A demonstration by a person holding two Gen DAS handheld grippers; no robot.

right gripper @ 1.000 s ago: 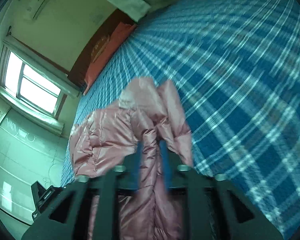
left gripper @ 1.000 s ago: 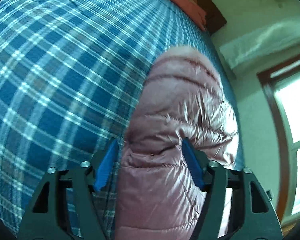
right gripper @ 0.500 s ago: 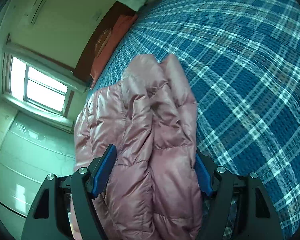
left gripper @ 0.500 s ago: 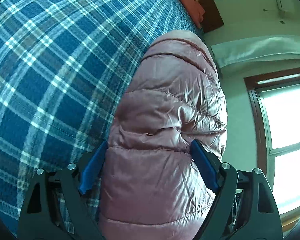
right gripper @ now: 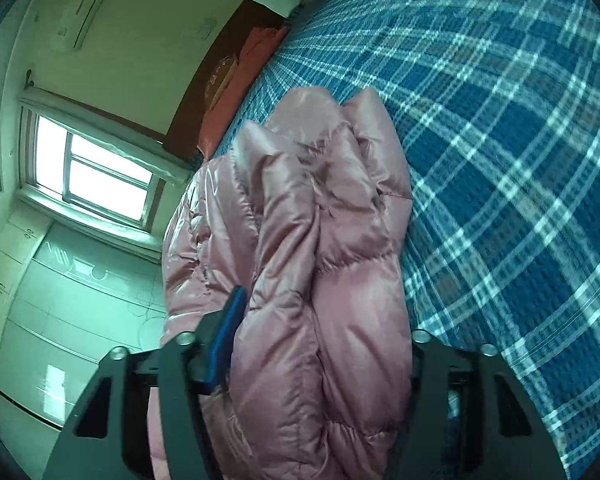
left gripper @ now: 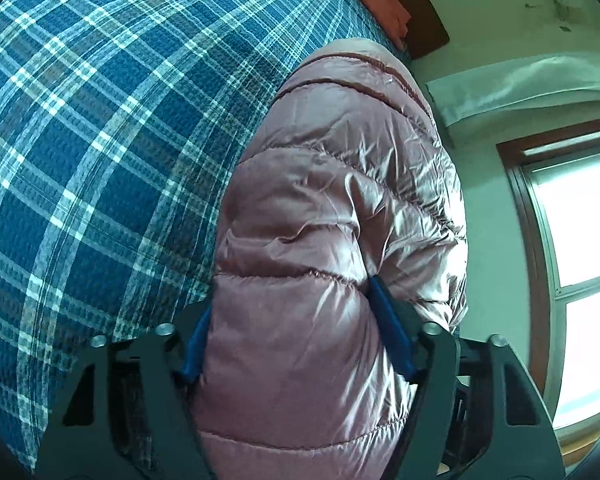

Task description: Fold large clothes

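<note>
Pink puffer jacket (left gripper: 332, 216) lies bunched on bed w/ blue plaid bedspread (left gripper: 100, 140). Left tool (left gripper: 296, 336) spread wide, jacket bulging btwn its blue pads. Right tool (right gripper: 320, 344) also wide apart around jacket folds; right pad hidden, prob. under fabric.

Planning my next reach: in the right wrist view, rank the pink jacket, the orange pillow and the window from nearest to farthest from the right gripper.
1. Pink jacket: between the right gripper's fingers.
2. Orange pillow: ahead, at the bed's far end.
3. Window: upper left, on the wall past the bed; its rank behind the pillow is less sure.
</note>
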